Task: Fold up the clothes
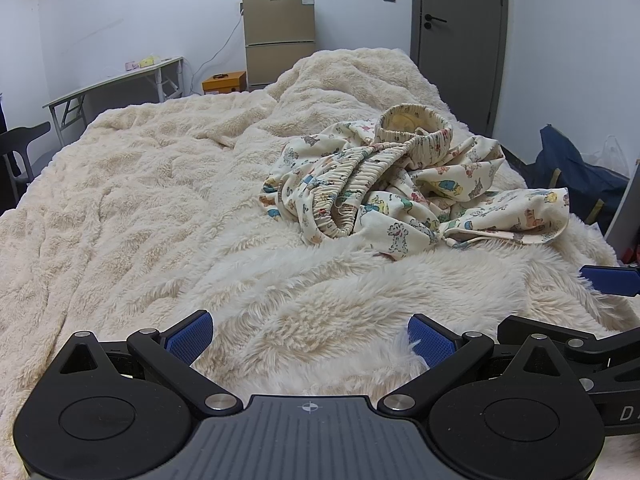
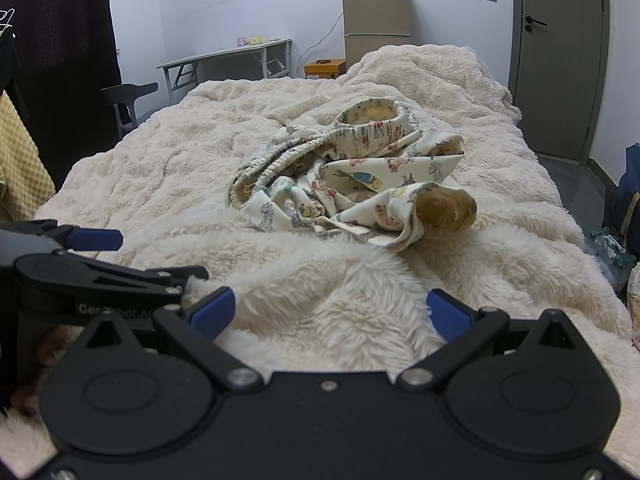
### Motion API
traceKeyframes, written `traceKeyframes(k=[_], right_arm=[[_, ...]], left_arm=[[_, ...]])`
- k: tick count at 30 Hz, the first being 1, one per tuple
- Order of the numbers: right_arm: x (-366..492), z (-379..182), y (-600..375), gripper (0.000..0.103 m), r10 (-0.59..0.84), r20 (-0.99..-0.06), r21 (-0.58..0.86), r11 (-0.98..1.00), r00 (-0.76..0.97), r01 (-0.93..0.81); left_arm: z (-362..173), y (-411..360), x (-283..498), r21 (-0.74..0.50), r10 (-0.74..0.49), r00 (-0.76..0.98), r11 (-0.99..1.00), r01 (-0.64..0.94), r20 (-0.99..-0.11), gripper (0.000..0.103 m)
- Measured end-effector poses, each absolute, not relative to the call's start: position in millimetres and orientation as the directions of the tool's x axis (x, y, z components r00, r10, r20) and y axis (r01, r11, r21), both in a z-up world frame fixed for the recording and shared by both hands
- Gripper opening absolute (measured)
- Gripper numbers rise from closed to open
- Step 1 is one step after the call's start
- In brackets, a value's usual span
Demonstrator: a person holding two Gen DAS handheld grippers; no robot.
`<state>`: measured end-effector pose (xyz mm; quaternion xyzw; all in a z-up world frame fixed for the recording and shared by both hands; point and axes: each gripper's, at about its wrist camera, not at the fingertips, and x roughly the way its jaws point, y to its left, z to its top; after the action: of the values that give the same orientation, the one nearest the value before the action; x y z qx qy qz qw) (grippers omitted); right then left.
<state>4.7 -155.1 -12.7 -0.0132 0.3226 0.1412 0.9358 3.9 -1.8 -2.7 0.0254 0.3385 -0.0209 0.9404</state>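
Both grippers are hovering low over the near end of the bed, side by side. Left gripper (image 1: 308,340) is standing wide open with nothing between its blue pads, and right gripper (image 2: 330,314) is likewise spread wide and holding nothing; only fleece is showing in each gap.

Covering the whole bed is a cream blanket (image 1: 132,184), deep-piled and shaggy, rumpled into soft ridges. It is looking grabby, so I would expect fingers pushed down into it to catch pile along with any cloth.

Lying on it, right of the middle and well beyond both grippers, is the garment (image 1: 400,184), crumpled in a loose heap. It is a thin cream cotton thing printed with small coloured cartoon animals, probably child's pyjama trousers, though I cannot tell for sure from the bunch. It is looking light, limp and not at all fragile; it should be dragging and stretching rather than sliding, and will hold no shape when lifted.

Running through the heap is a gathered elastic waistband (image 1: 352,176), ribbed and thicker than the rest, and a ribbed cuff (image 1: 416,120) is standing up as a ring at the far side. Those firm edges are seeming the best places to pinch, one gripper at each end of the waistband, so the cloth is hanging straight before being laid flat.
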Motion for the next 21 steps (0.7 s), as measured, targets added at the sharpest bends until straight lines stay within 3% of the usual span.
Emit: traceKeyframes(k=[21], right_arm=[[4.1,-12.7,-154.6,0.103,0.255,-0.609,0.066,0.960,0.751,-0.273]], left_arm=[[-3.9,-0.6,4.0,0.030,-0.024,0.771,0.998,0.056,-0.637,0.103]])
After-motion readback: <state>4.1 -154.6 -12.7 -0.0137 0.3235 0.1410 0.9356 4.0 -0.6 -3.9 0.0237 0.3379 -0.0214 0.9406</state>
